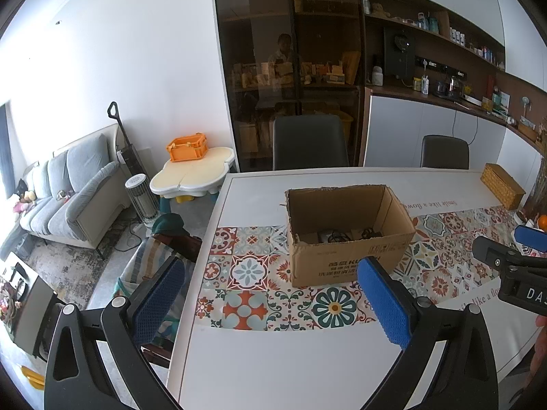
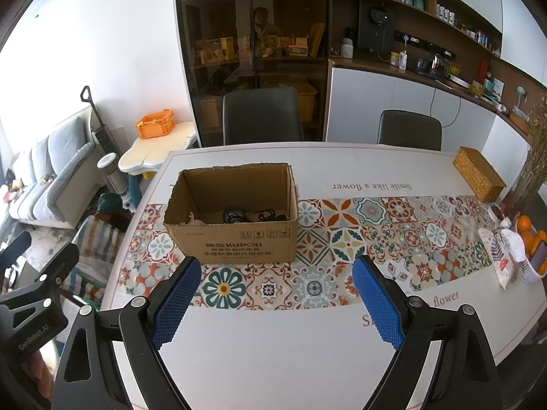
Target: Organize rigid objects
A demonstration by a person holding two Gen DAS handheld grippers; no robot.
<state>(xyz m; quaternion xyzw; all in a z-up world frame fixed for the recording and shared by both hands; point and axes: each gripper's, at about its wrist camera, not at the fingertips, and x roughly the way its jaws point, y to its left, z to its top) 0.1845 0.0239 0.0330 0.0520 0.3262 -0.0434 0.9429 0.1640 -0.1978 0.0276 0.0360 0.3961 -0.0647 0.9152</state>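
We hold L tongs (image 1: 270,297) & R tongs (image 2: 277,294) wide open, empty, above the bench (image 2: 273,358); box (image 2: 232,215) sits mid-bench w/ items inside, so approach from above, avoid snagging cables.

Contents of the cardboard box (image 2: 236,235) mostly hidden behind its near wall: only dark cables (image 2: 249,215) and a pale scrap visible, too small to identify. Small print under the box label unreadable. Tablecloth lettering (image 2: 441,302) partly covered by the right gripper (image 2: 277,294). Right gripper in the left wrist view (image 1: 512,263) cut off by the frame edge, fingers mostly out of sight. Basket of oranges (image 2: 533,239) clipped at the right edge. Shelf items (image 2: 444,17) too small to name
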